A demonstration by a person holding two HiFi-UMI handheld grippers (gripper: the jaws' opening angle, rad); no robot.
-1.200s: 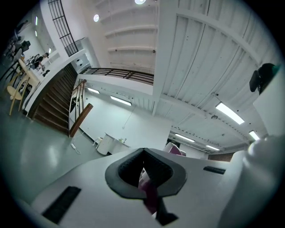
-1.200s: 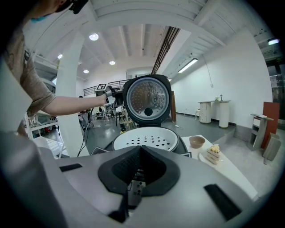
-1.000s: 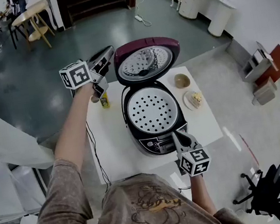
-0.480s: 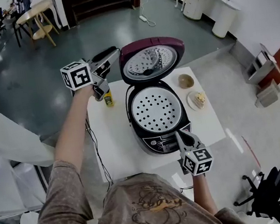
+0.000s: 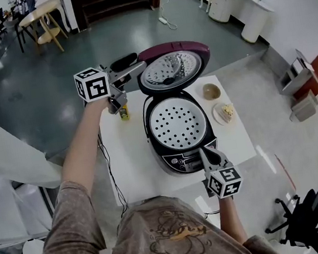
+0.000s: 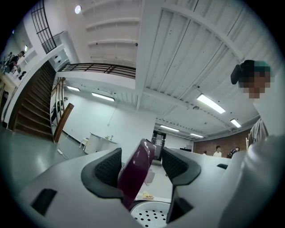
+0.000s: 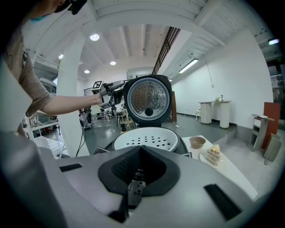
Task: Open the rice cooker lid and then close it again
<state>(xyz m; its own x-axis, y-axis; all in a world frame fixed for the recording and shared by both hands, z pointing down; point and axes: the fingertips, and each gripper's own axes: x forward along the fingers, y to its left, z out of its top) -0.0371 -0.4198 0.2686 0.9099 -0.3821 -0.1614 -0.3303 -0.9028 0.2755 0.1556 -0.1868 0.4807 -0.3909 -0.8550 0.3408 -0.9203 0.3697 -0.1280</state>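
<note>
The rice cooker (image 5: 182, 156) stands open on the white table (image 5: 130, 163), showing its white perforated tray (image 5: 179, 123). Its purple lid (image 5: 172, 67) stands upright at the back. My left gripper (image 5: 132, 66) is at the lid's left edge. In the left gripper view the lid (image 6: 133, 178) runs between the jaws of the left gripper (image 6: 141, 161), which have just been opening; it lies close to the left pad, with a gap on the right. My right gripper (image 5: 205, 153) rests shut by the cooker's front panel, nothing in it (image 7: 140, 165).
A small yellow bottle (image 5: 123, 112) stands left of the cooker. A brown bowl (image 5: 211, 91) and a plate with cake (image 5: 223, 112) sit to its right. A black cable (image 5: 108, 172) hangs off the table's left side.
My left gripper has shifted right to the lid's edge and its jaws have spread apart around it. The right gripper has kept still.
</note>
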